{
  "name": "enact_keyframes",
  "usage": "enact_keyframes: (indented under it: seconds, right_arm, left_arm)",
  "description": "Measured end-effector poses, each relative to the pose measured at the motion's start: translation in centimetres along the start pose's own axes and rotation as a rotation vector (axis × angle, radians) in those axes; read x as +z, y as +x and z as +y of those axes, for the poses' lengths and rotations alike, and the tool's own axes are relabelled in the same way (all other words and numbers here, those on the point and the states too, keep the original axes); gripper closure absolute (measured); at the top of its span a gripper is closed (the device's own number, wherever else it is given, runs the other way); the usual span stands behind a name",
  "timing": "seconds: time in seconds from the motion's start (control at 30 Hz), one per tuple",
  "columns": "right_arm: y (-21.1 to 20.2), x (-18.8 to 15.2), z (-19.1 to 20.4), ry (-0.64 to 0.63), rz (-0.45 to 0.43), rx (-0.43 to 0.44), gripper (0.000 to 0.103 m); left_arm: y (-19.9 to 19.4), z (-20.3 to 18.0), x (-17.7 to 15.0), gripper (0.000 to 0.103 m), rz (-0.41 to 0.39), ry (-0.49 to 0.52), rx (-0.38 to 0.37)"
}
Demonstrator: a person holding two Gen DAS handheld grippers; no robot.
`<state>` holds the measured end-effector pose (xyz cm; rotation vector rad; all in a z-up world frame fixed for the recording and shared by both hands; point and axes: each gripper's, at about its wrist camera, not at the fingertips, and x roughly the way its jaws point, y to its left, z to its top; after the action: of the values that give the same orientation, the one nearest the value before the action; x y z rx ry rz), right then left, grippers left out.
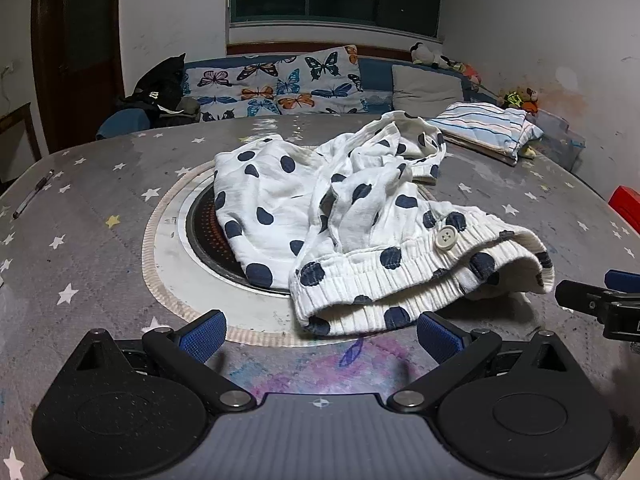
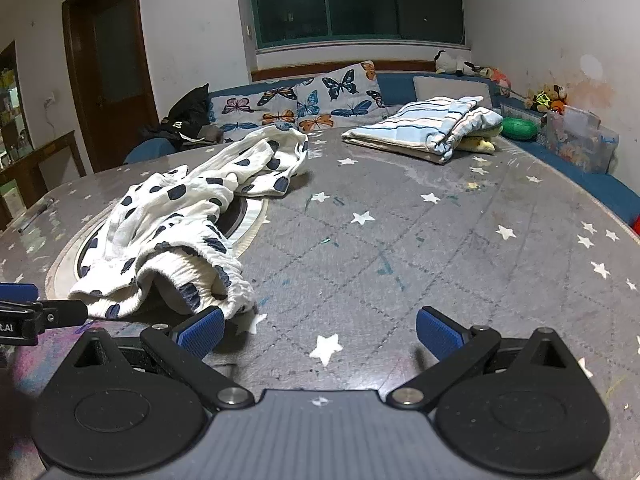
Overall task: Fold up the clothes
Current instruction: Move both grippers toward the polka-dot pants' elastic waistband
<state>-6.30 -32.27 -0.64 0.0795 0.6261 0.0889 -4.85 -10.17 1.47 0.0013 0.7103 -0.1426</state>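
Ballpoint pen, near the counter's left edge: well apart from the work, it plays no part here.

Round inset plate, mid-counter, ringed by a pale trim: the garment lies partly over it, so the cloth spans an uneven surface there.

Polka-dot shorts, white with navy spots: crumpled and unfolded, draped from the plate toward the near edge of the counter. The ribbed elastic waistband with its single button faces me and gapes open, which I judge makes it the natural place to take hold and pull the garment flat.

My left gripper: spread wide, holding nothing. Its blue pads sit just short of the waistband, one to either side of its near lip, low to the counter. I read this as a line-up for a pinch on the band; no contact is made yet.

My right gripper: likewise fully spread and empty, hovering over bare star-print cloth at the near edge. Its left pad lies just beside the waistband's right end, presumably so both ends of the band can be lifted together.

Striped folded garment, far right corner of the counter: stacked on something yellow. In my judgement it is finished work set aside, so the shorts remain to be folded.
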Motion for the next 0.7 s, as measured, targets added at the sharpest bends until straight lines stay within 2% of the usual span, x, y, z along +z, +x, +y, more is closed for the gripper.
enact_keyframes:
  seconds: [0.7]
  right_arm:
    - [-0.3, -0.5, 1.2, -0.010, 0.001, 0.042, 0.000]
  left_arm:
    - [0.2, -0.8, -0.2, 0.000, -0.005, 0.003, -0.004]
